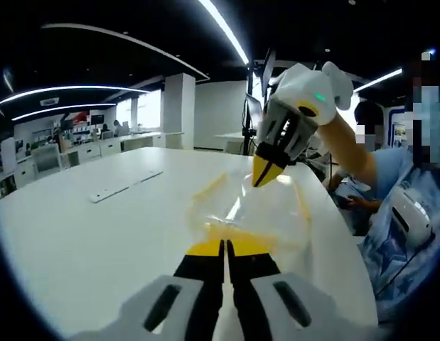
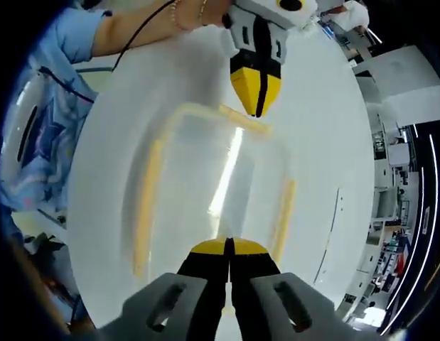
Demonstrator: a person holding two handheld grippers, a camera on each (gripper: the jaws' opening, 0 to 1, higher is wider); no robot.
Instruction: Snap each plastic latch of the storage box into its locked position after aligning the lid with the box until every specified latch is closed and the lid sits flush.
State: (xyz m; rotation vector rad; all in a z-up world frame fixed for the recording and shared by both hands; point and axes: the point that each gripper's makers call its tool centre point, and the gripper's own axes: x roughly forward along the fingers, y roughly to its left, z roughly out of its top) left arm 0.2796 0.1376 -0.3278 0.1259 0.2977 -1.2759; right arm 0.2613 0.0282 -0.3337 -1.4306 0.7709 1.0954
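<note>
I see the clear storage box (image 2: pixel 220 177) with yellow latches sitting on the white tabletop (image 1: pixel 99 234) between my 2 tongs. My left tongs (image 1: pixel 225 245) are pressed together at its near edge, and my right tongs (image 2: pixel 229 245) are pressed together at the opposite edge.

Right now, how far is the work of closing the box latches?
Done: the lid looks seated on the storage box. In hand: the left gripper and right gripper, both shut, press down at opposite short ends. Left: whether any yellow latch is locked cannot be told; the side ones look untouched.
</note>
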